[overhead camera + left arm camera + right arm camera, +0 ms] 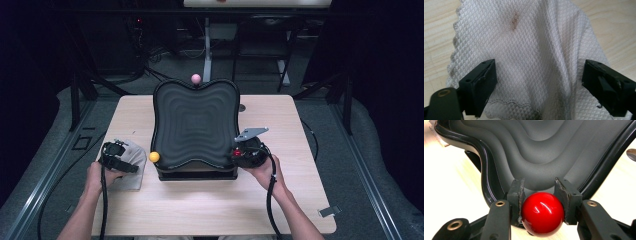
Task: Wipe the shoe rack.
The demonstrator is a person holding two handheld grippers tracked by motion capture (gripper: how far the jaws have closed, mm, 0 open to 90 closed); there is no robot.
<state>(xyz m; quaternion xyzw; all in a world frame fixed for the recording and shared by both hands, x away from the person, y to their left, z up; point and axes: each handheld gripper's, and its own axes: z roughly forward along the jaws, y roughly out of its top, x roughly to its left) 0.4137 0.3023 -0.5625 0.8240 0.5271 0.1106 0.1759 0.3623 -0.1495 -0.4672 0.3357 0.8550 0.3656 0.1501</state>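
A person sits at a light wooden table [210,205] and holds one gripper in each hand. The left gripper [539,82] hangs over a white cloth [524,50] that lies on the table to the left of a black wavy tray [195,122]. Its jaws are released and stand wide apart, one on each side of a raised fold of the cloth; the pads do not press on the fabric. The cloth has a small brown stain [514,21] on its upper part.

The right gripper [539,195] is at the near right corner of the tray. Its jaws are clenched on a red ball [542,213], and both pads touch the sides of the ball. The ball sits at the corner of the tray's rim.

In the high view, a yellow ball [154,156] is at the near left corner of the tray, close to the cloth, and a pink ball [196,78] is at the middle of the far edge.
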